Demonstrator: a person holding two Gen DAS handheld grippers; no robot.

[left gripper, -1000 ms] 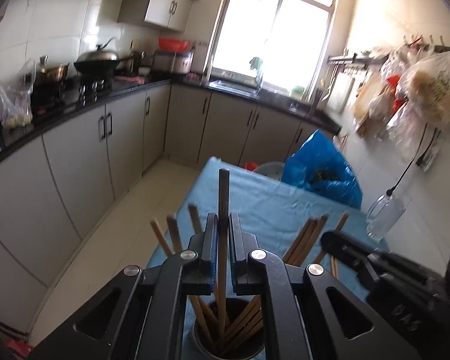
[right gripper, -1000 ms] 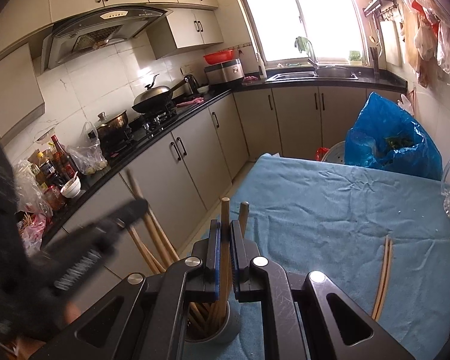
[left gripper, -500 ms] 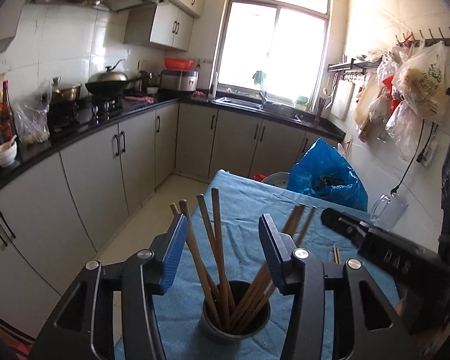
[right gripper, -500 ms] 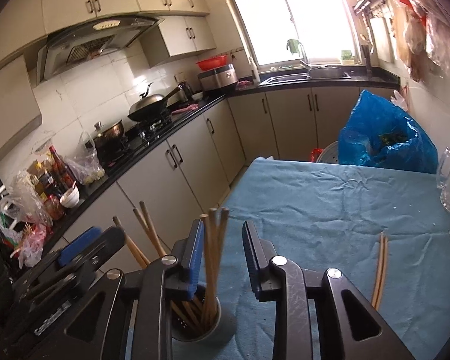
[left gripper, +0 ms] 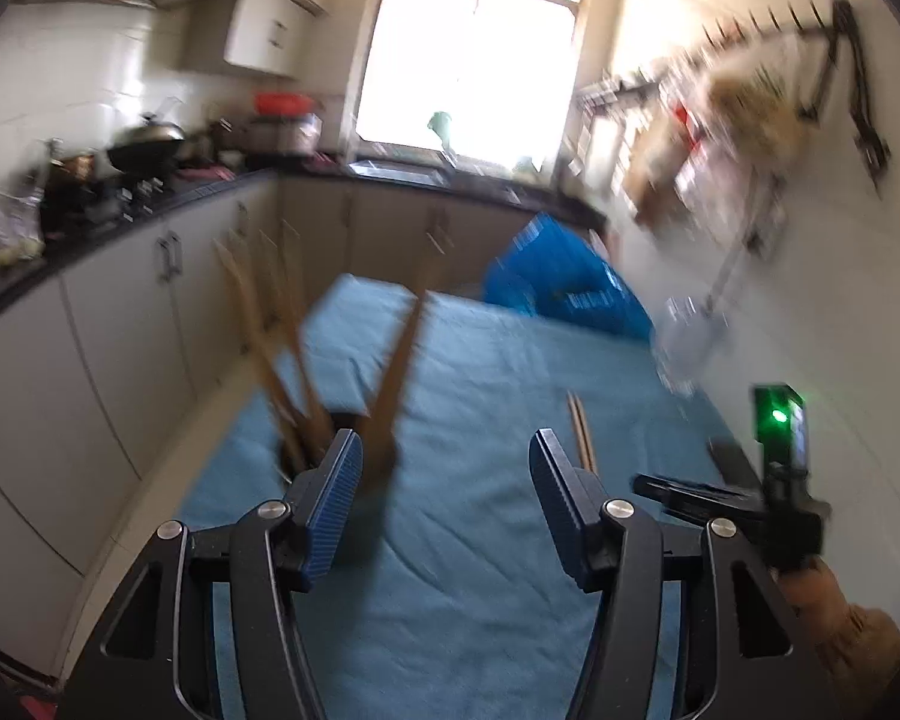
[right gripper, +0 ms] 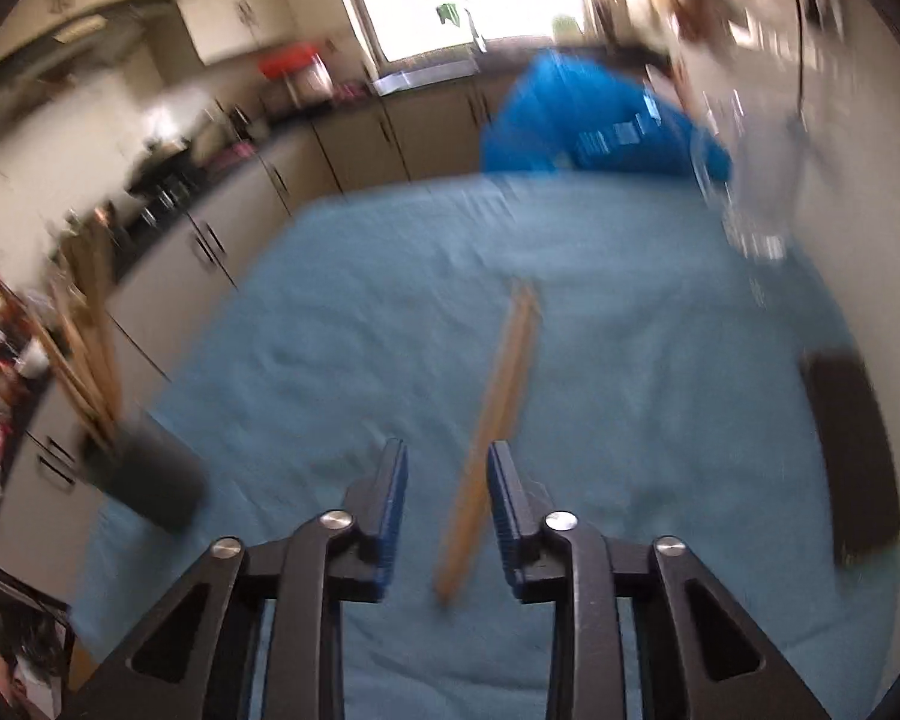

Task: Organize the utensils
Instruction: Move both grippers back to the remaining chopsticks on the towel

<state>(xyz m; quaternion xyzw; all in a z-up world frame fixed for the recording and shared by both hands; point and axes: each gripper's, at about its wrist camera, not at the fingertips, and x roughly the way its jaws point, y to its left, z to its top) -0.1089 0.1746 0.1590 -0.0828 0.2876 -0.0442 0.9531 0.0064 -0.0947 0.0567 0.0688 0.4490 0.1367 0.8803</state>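
Observation:
A dark round holder (right gripper: 141, 480) full of wooden chopsticks (left gripper: 306, 360) stands on the blue table cloth (left gripper: 480, 540) near its left edge. A loose pair of chopsticks (right gripper: 492, 420) lies flat on the cloth; it also shows in the left wrist view (left gripper: 579, 432). My left gripper (left gripper: 444, 450) is open and empty, just right of the holder. My right gripper (right gripper: 444, 456) is open and empty, above the near end of the loose pair, which lies between its fingers in view. Both views are blurred by motion.
A blue plastic bag (right gripper: 588, 114) sits at the table's far end. A clear glass jug (right gripper: 744, 204) stands at the far right. A dark flat object (right gripper: 852, 456) lies near the right edge. Kitchen cabinets (left gripper: 120, 330) run along the left.
Both grippers released their chopsticks into the holder, opened, and swung right. The right gripper now hangs over the loose pair on the cloth.

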